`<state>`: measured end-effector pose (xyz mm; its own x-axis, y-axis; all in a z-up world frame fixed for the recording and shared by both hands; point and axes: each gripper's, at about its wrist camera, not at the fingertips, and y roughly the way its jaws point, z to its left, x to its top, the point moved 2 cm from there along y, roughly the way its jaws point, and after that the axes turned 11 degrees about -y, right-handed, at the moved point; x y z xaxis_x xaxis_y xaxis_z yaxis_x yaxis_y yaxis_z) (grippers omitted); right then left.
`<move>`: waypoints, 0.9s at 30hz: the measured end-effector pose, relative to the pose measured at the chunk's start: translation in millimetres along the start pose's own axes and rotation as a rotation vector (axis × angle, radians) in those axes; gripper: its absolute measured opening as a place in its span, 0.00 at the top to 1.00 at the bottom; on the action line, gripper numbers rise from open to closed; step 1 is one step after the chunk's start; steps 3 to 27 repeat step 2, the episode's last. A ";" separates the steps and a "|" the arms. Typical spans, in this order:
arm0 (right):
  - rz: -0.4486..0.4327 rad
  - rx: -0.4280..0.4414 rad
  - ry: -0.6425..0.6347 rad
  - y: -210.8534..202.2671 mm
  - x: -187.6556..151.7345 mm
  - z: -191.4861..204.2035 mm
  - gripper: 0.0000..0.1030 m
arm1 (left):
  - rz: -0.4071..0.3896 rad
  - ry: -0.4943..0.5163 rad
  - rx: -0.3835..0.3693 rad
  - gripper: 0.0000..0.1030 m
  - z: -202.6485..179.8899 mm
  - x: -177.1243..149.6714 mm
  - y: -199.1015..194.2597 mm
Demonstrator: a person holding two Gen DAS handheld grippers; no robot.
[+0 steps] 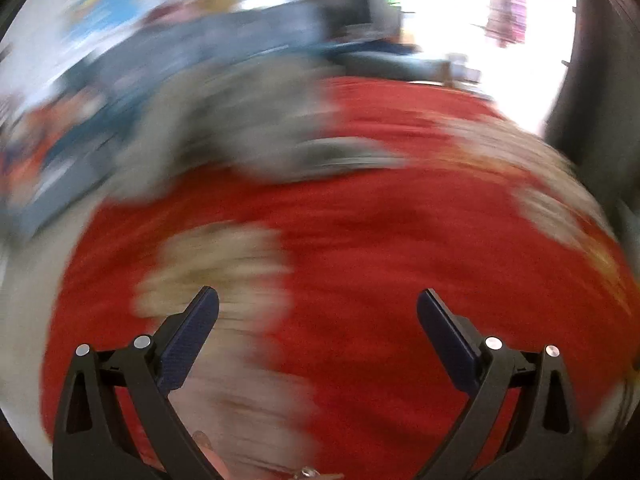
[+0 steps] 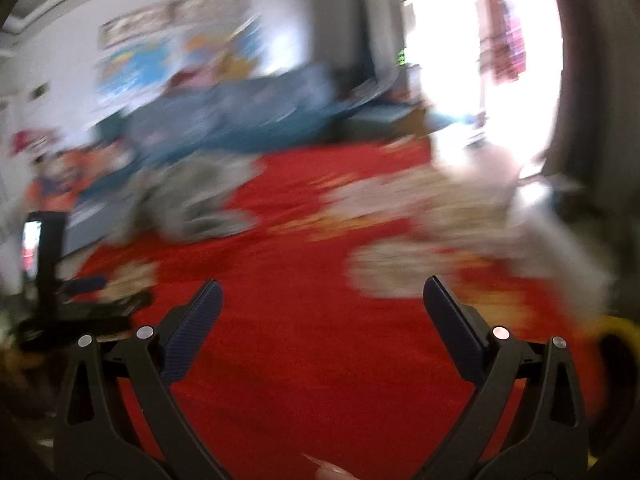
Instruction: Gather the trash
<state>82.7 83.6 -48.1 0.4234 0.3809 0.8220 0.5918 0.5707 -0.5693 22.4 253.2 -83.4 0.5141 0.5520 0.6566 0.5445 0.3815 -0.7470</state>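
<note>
Both views are heavily motion-blurred. My left gripper (image 1: 318, 300) is open above a red carpet (image 1: 380, 260), and a pale crumpled patch (image 1: 216, 268), perhaps paper trash, lies just past its left finger (image 1: 192, 340). My right gripper (image 2: 322, 292) is open too, with nothing between its fingers. Pale blurred scraps (image 2: 400, 272) lie on the red carpet (image 2: 300, 340) ahead of its right finger. The other gripper (image 2: 80, 308) shows as a dark shape at the left edge of the right wrist view.
A grey heap (image 1: 248, 132), too blurred to name, lies on the carpet's far side; the grey heap (image 2: 196, 200) shows again in the right wrist view. A blue sofa (image 2: 240, 120) stands against the white wall. A bright doorway (image 2: 480, 60) opens at the right. Something yellow (image 2: 620, 332) sits at the right edge.
</note>
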 end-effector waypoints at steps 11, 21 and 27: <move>0.138 0.111 -0.007 58.8 15.3 39.6 0.10 | 0.011 -0.146 0.157 0.06 62.9 19.2 31.0; 0.138 0.111 -0.007 58.8 15.3 39.6 0.10 | 0.011 -0.146 0.157 0.06 62.9 19.2 31.0; 0.138 0.111 -0.007 58.8 15.3 39.6 0.10 | 0.011 -0.146 0.157 0.06 62.9 19.2 31.0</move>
